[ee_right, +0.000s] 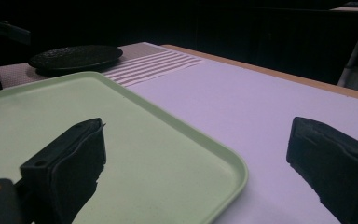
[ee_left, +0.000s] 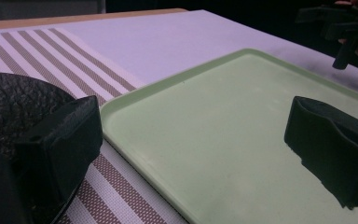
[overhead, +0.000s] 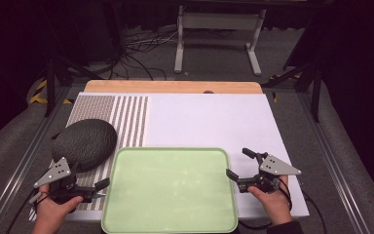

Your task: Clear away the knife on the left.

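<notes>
Resting near the front edge of the desk (overhead: 209, 117), the green tray (overhead: 170, 190) lies flat between both tongs. The left tongs (overhead: 101, 189) sit at the tray's left rim, jaws wide apart, one over the striped mat (overhead: 126, 119), one over the tray; they hold nothing. The right tongs (overhead: 237, 164) sit at the tray's right rim, jaws wide apart and empty. A dark plate (overhead: 84, 143) rests on the mat, just left of the tray.

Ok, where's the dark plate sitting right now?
In the high view the dark plate lies at the left on the striped mat, just beyond the left gripper, beside the green tray.
</notes>
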`<state>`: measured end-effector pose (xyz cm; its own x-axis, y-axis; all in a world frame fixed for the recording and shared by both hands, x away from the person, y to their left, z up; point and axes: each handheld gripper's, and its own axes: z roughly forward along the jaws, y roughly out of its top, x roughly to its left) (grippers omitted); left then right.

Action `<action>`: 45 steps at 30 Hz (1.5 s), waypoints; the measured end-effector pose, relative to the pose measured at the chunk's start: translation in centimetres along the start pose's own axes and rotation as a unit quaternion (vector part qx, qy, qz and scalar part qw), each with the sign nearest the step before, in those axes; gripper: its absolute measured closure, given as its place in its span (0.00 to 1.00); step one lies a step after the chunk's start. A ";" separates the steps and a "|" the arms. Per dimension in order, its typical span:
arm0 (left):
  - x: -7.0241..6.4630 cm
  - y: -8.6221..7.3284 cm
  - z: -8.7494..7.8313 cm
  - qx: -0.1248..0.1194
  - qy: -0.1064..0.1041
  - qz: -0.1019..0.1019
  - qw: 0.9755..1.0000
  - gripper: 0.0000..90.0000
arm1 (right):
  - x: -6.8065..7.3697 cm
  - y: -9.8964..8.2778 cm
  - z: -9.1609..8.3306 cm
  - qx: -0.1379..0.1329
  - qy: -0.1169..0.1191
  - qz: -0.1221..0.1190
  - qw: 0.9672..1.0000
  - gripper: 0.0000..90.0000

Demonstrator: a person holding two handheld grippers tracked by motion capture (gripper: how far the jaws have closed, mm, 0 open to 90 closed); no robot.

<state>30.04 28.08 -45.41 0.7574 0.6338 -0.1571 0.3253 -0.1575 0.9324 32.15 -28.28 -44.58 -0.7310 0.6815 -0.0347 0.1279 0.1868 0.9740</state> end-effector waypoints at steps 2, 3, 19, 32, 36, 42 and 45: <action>0.0 0.3 0.1 0.018 0.008 0.012 1.000 0.07 | -0.1 0.0 -0.1 -0.001 -0.001 0.002 1.000 0.06; 0.0 0.4 0.1 0.029 0.012 0.016 0.999 0.07 | -0.2 0.0 -0.3 -0.002 -0.001 0.007 1.000 0.06; 1.3 2.4 0.1 0.168 -0.023 0.053 0.984 0.08 | -0.4 -0.1 -0.3 0.006 0.011 0.012 1.000 0.06; 1.3 3.9 0.3 0.269 -0.027 0.104 0.957 0.09 | -0.4 -0.2 -0.1 0.012 0.020 0.015 1.000 0.06; 1.1 4.3 0.4 0.308 -0.029 0.133 0.942 0.08 | -0.4 -0.2 -0.1 0.012 0.023 0.016 1.000 0.06; 1.3 4.7 0.3 0.352 -0.037 0.154 0.923 0.10 | -0.4 -0.2 0.0 0.014 0.029 0.015 0.999 0.06; 1.4 4.6 0.2 0.371 -0.042 0.164 0.913 0.09 | -0.4 -0.3 0.0 0.014 0.032 0.016 0.999 0.06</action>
<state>32.76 28.06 -41.38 0.9134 0.4052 0.0376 0.3440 -0.8182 0.4607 32.41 -28.54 -44.83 -0.7669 0.6417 0.0113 0.1698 0.1860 0.9678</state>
